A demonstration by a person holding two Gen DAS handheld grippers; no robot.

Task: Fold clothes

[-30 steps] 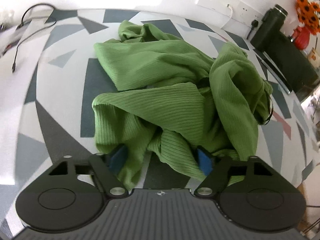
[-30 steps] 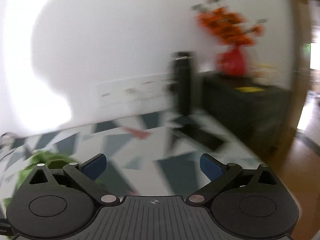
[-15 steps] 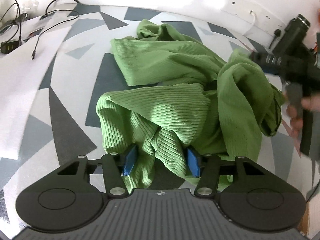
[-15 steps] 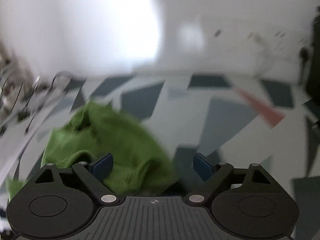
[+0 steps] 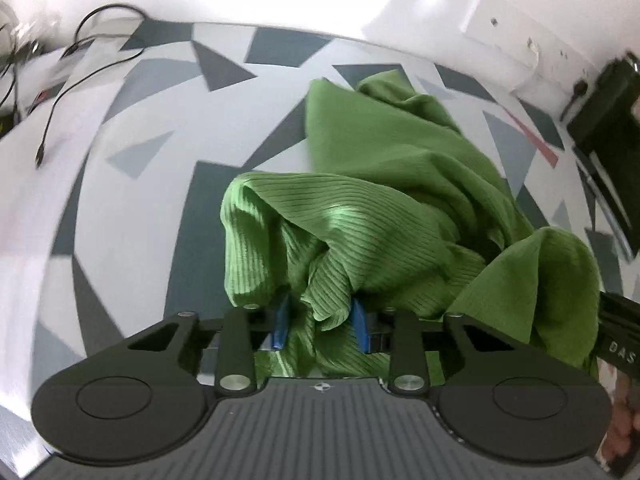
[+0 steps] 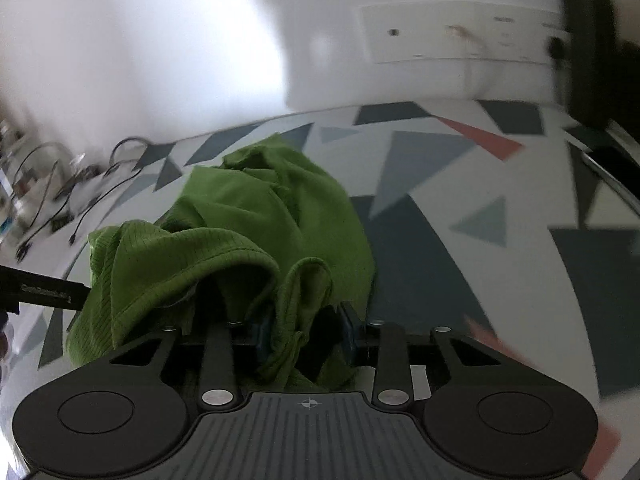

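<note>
In the left wrist view, black cables [image 5: 60, 92] trail across the upper left of the frame, lying on the counter [image 5: 132, 216], whose top is patterned with grey, dark and white triangles. Right of them, filling the middle of the frame, your green ribbed garment [image 5: 384, 216] lies crumpled in a heap on that counter. At lower centre your left tongs [image 5: 320, 322] have their blue pads [image 5: 280, 322] drawn in on a bunched fold of the garment's near edge, pinching it. At the right edge, part of your other tool and a bit of your hand [image 5: 624, 412] show beside the cloth, and a dark object [image 5: 608, 120] stands at the upper right below a white wall socket strip [image 5: 520, 44].

In the right wrist view, more cables [image 6: 52, 200] sit at the left edge, and a black bar of your left tool [image 6: 40, 290] pokes in at mid left, touching the cloth. The garment [image 6: 272, 216] spreads from the left centre toward the middle of the frame, one hemmed opening arching up just above the tool. At lower centre your right tongs [image 6: 304, 330] are narrowed on a hanging strip of the garment's edge, gripping it between the pads [image 6: 260, 332]. To the right the counter [image 6: 500, 280] is bare, with a pink triangle [image 6: 480, 136] near the wall and a blurred dark object [image 6: 588, 40] in the upper right corner.
</note>
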